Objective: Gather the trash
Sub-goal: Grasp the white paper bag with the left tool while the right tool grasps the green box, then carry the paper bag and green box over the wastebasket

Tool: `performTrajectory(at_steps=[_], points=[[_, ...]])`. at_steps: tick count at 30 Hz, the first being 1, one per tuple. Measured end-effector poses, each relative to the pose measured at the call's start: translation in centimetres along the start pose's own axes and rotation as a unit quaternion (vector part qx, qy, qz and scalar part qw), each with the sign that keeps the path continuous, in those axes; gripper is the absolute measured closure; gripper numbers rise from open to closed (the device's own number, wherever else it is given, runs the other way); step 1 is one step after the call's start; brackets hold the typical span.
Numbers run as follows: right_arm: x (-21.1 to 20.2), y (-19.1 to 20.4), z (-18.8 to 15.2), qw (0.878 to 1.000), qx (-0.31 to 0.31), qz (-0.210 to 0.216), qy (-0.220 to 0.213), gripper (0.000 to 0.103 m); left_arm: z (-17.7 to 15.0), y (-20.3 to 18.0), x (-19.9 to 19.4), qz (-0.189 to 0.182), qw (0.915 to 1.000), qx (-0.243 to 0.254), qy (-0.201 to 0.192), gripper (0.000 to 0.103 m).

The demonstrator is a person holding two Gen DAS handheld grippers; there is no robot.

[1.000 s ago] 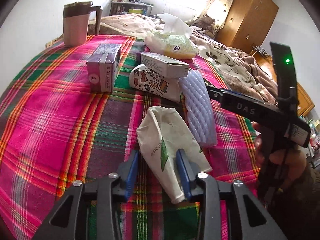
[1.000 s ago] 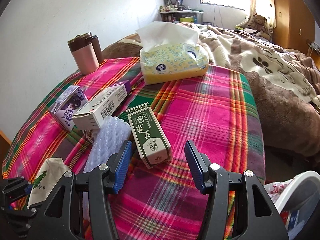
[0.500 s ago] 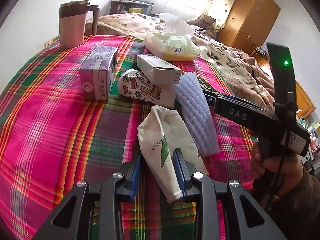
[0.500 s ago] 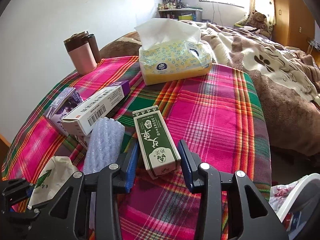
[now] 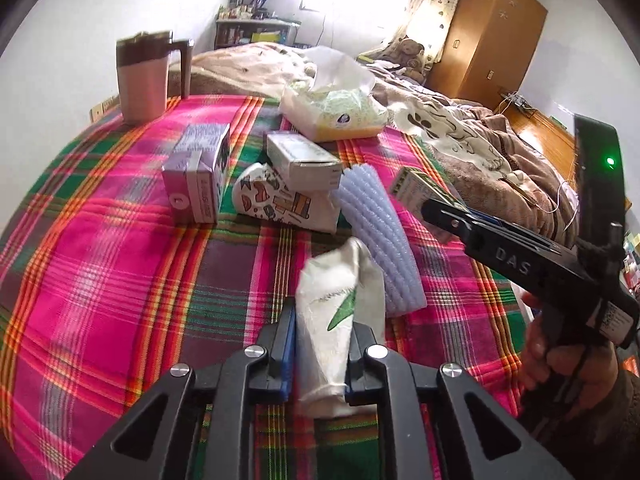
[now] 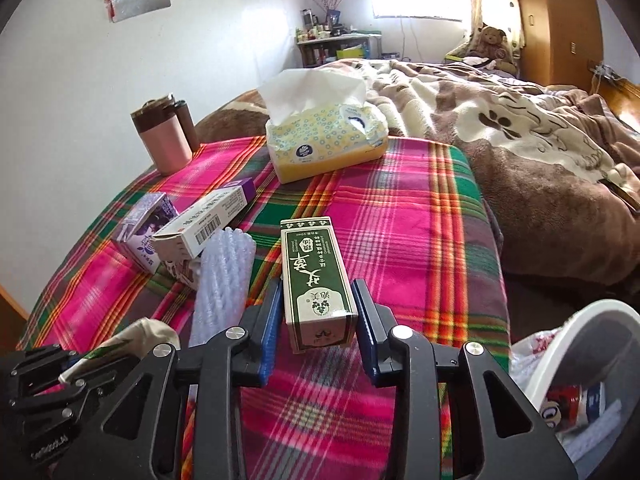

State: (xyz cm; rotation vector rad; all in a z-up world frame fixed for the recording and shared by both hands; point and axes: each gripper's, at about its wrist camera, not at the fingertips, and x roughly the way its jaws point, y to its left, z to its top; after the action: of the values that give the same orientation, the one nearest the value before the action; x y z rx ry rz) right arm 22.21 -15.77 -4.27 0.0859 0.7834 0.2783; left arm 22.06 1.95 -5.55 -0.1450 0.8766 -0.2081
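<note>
Crumpled paper, soft and light, was what our left gripper (image 5: 320, 354) pinched: the white paper bag (image 5: 340, 312) on the plaid cloth (image 5: 120, 280), gripped at its near narrow end, long axis pointing away from us. Our right gripper (image 6: 318, 330) was closing around the green box (image 6: 316, 280), stiff cardboard, lengthwise away, flanked at its near end.
</note>
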Motion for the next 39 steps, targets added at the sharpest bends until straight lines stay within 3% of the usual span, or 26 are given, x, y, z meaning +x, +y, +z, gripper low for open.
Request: performTrajectory(at_steps=[20, 39], points=[[-7.8, -2.5, -3.0, 0.996, 0.053, -0.002, -0.066, 0.068, -0.5, -4.0, -5.6, -0.007, 0.9977, 0.038, -0.056, 0.087], [-14.9, -7.0, -5.3, 0.984, 0.096, -0.088, -0.123, 0.068, -0.6, -11.7, -8.1, -0.065, 0.9891, 0.098, -0.089, 0.087]])
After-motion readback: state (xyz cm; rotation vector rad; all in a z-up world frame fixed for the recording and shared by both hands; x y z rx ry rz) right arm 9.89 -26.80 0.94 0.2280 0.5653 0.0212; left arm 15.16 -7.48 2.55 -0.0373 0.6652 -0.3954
